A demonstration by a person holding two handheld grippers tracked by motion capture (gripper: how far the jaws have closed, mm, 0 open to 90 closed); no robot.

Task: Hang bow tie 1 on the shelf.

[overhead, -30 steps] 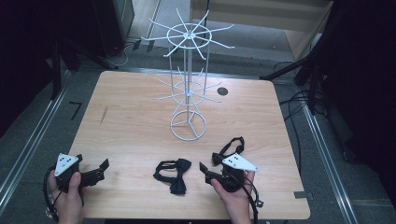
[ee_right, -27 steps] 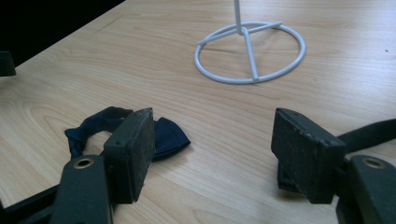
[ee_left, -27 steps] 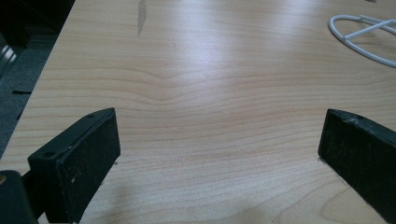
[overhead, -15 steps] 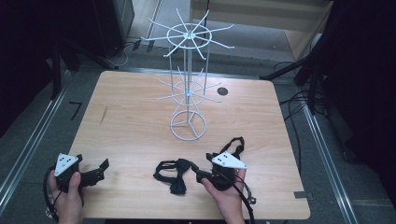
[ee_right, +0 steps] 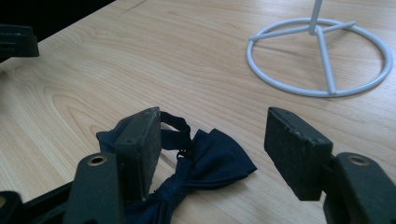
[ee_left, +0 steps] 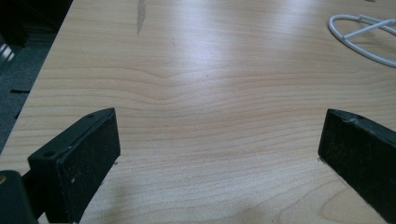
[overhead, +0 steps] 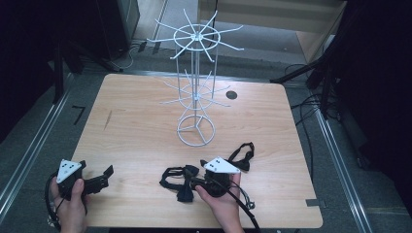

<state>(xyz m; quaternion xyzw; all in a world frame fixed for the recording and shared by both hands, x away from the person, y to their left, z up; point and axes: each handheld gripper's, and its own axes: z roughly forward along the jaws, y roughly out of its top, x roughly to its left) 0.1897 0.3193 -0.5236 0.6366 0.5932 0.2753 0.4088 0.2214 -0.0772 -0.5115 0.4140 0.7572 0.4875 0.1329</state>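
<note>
A dark navy fabric bow tie with a black strap (overhead: pixel 180 180) lay near the front edge of a light wooden table (overhead: pixel 136 126), just in front of the person's right hand. The right gripper (ee_right: pixel 212 140) was held low over it with its two black jaws standing apart; in the right gripper view the bow tie (ee_right: pixel 205 161) sat partly between them, its knot and one wing close against the left-hand jaw and bare wood reaching to the other. The jaws did not clamp the fabric. From the high view, the right gripper (overhead: pixel 197 183) pointed left across the table toward the bow tie, its grey three-cornered plate facing up and a black cable trailing toward the front edge.

A second dark bow tie with a looped strap (overhead: pixel 243 154) lay on the table just behind and to the right of that gripper.

Farther back, near the table's middle, stood a white wire display stand with a ring base and radiating hook arms (overhead: pixel 195 97); its ring base (ee_right: pixel 320 56) showed beyond the jaws in the right gripper view.

At the front left corner the left gripper (overhead: pixel 104 175) rested in the person's left hand (overhead: pixel 73 206), well apart from both ties. Its jaws were spread wide over bare wood in the left gripper view (ee_left: pixel 217 149).
</note>
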